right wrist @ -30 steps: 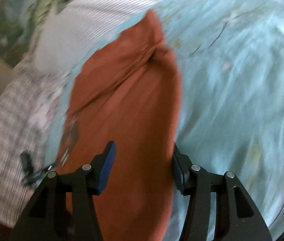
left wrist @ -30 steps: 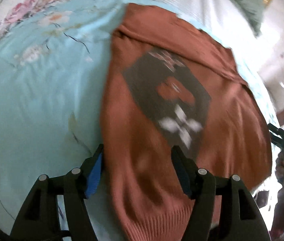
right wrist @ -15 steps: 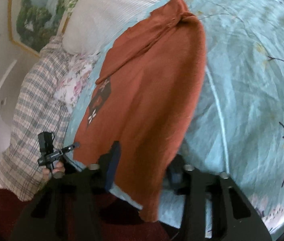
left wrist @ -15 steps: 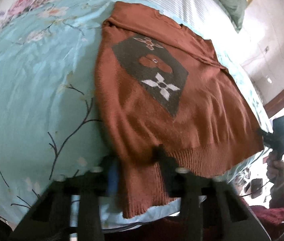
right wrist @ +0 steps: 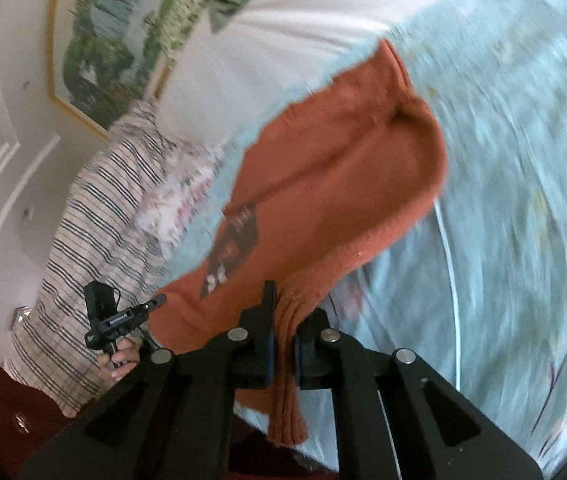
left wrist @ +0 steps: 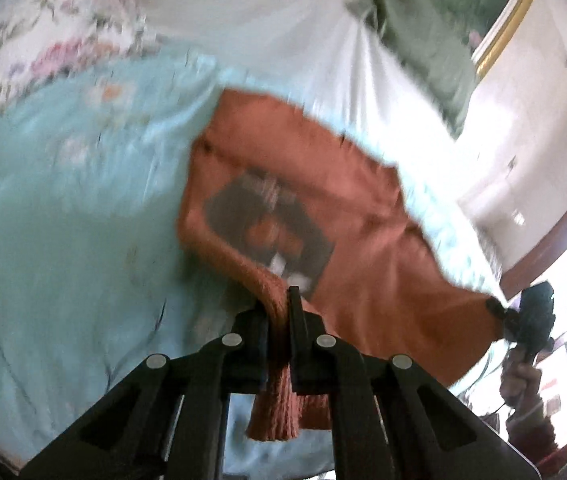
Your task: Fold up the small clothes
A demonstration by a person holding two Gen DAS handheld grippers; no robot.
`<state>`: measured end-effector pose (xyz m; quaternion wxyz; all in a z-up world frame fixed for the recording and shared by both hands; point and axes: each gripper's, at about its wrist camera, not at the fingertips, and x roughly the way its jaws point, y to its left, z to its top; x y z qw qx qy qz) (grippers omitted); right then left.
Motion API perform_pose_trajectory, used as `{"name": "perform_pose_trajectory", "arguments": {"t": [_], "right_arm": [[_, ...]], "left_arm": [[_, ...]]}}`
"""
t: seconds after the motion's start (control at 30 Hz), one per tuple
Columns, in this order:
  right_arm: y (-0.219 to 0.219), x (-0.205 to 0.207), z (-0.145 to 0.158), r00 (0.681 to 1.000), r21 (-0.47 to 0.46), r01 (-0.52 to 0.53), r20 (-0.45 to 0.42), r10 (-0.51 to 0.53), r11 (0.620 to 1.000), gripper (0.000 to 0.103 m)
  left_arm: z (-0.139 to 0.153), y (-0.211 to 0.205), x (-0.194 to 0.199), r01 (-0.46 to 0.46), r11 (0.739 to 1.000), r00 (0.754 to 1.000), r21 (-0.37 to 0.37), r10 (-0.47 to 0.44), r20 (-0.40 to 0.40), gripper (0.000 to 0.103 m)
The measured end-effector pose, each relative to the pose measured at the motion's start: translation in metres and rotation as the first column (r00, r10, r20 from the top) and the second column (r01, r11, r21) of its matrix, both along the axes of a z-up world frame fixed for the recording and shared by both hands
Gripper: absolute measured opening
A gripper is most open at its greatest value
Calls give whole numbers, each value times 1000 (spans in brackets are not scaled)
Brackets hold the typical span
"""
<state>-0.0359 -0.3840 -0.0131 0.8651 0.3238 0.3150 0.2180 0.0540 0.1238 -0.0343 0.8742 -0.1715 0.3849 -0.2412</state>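
Observation:
A rust-orange knitted sweater (left wrist: pixel 363 232) with a dark diamond patch on its front lies on a pale blue floral bedspread (left wrist: pixel 63 220). My left gripper (left wrist: pixel 281 320) is shut on the ribbed hem at one bottom corner, which is lifted off the bed. In the right wrist view the sweater (right wrist: pixel 343 184) shows lengthwise. My right gripper (right wrist: pixel 283 332) is shut on the other bottom corner of the hem, also lifted. Each gripper shows in the other's view, the right one (left wrist: pixel 523 316) and the left one (right wrist: pixel 119 316).
White pillows (left wrist: pixel 263 20) and a green pillow (left wrist: pixel 415 28) lie at the head of the bed. A plaid blanket (right wrist: pixel 91 240) lies along the bed's side. A framed picture (right wrist: pixel 111 28) hangs on the wall. The bedspread (right wrist: pixel 523 200) stretches to the right.
Both grippers, open around the hem before, have shut on it. The hem corners have risen off the bed and the views have tilted up toward the pillows.

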Motion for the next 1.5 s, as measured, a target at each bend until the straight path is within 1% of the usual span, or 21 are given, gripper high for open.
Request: {"name": "perform_pose_trajectory", "arguments": {"t": [0.07,0.13,0.23,0.37,0.47,0.6,0.87,0.93,1.03,1.07,1.13,1.2,1.23,1.27,1.3,1.33,1.37,1.4,1.43,1.47,1.5], "right_arm": [[-6,14,13,999,1,19,40,-19,1000,8],[-12,32,26,997,-19,49,66,-47,999,8],[-23,68,40,992,-58,99,90,-93,993,8],[-36,125,51,986,-87,142,97,-134,986,8],[-46,165,52,985,-90,158,86,-150,983,8],[-57,210,44,983,-94,180,45,-176,979,8],[-70,267,18,978,-158,202,-25,-209,966,8],[-68,282,10,978,-179,192,-51,-204,965,8],[-65,301,-8,969,-243,188,-112,-220,952,8],[-66,306,-16,963,-255,186,-146,-228,949,8],[-72,310,-26,956,-223,188,-180,-231,956,8],[-77,301,-21,956,-184,202,-176,-234,962,10],[-79,294,-15,955,-193,219,-161,-251,956,17],[-81,283,-7,949,-220,253,-132,-285,942,23],[-83,271,0,943,-241,286,-101,-318,927,40],[-82,259,7,935,-259,322,-64,-349,911,50],[-78,248,13,936,-269,330,-26,-350,905,50],[-69,242,17,949,-272,304,-2,-316,913,50],[-55,240,17,970,-278,235,4,-244,931,50],[-38,242,14,988,-296,146,-8,-156,944,50],[-20,245,9,997,-321,65,-27,-78,945,50]], "left_arm": [[17,-4,14,-26,999,998,-19,27,50,5],[31,-10,34,-60,998,994,-9,61,90,5],[46,-16,70,-98,995,989,-21,99,113,5],[58,-31,124,-160,987,978,23,156,140,5],[61,-45,164,-180,983,974,48,170,152,5],[50,-64,210,-196,975,973,104,180,142,5],[12,-88,286,-236,948,970,213,215,117,6],[-4,-90,305,-248,937,968,245,233,90,6],[-30,-91,328,-252,928,967,276,252,35,6],[-40,-92,334,-242,927,968,285,250,9,10],[-49,-90,336,-224,935,972,276,234,-2,12],[-46,-88,329,-211,939,976,270,217,10,22],[-43,-88,322,-209,938,977,275,213,15,38],[-39,-88,312,-204,939,978,277,205,25,48],[-36,-89,300,-192,943,981,272,188,38,48],[-32,-94,289,-170,948,985,270,164,45,48],[-30,-102,277,-132,954,991,270,124,48,48],[-29,-111,265,-94,958,995,270,84,49,48],[-31,-126,252,-38,962,999,272,27,45,49],[-34,-138,246,10,961,999,278,-20,35,54],[-37,-152,241,61,955,997,290,-70,20,57]]}}
